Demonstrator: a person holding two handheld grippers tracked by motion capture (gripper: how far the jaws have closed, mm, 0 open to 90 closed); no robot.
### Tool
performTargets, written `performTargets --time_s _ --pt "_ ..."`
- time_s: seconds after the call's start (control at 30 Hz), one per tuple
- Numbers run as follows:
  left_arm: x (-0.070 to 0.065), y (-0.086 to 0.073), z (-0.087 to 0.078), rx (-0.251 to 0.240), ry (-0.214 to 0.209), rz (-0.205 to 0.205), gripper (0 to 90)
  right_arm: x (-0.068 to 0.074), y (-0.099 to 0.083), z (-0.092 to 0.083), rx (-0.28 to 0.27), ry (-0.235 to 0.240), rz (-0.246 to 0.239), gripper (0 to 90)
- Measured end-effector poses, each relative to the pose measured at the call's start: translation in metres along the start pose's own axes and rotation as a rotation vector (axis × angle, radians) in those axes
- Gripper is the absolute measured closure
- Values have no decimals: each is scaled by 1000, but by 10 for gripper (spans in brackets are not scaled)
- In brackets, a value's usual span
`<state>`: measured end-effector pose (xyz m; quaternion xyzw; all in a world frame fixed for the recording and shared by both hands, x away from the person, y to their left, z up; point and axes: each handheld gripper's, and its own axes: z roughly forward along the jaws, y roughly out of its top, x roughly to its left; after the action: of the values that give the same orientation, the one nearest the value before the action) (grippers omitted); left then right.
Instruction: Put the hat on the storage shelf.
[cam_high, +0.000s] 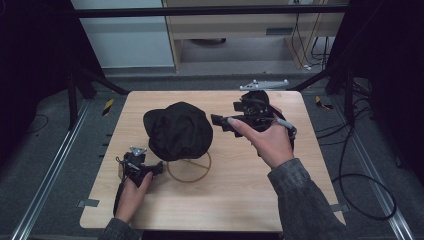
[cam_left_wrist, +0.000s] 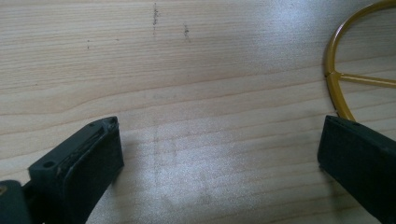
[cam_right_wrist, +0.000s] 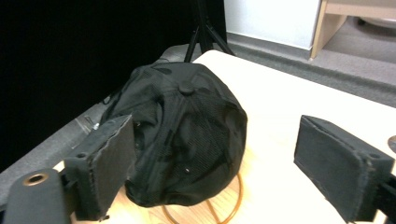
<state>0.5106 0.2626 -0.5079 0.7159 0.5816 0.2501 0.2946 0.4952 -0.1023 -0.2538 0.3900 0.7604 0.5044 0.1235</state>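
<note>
While resting low at the table's (cam_high: 225, 200) near-left corner, left gripper (cam_high: 159, 168) spread wide on bare wood, gold ring stand (cam_high: 189, 169) just beside. Further right, black cap (cam_high: 178, 130) perched atop that stand, mid-table. Rightmost, right gripper (cam_high: 216, 120) gaping, nothing clamped, aimed at cap, just beside its crown.
</note>
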Motion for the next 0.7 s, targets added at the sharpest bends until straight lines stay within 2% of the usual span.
performTargets --time_s 0.2,0.47,0.7 --pt "0 0 0 -1 0 0 0 -7 -10 -6 -6 -38 -30 71" --pt "0 0 0 -1 0 0 0 -20 -23 -23 5 -146 -110 58" --pt "0 0 0 -2 0 0 0 -33 -36 -48 -20 -190 -107 64"
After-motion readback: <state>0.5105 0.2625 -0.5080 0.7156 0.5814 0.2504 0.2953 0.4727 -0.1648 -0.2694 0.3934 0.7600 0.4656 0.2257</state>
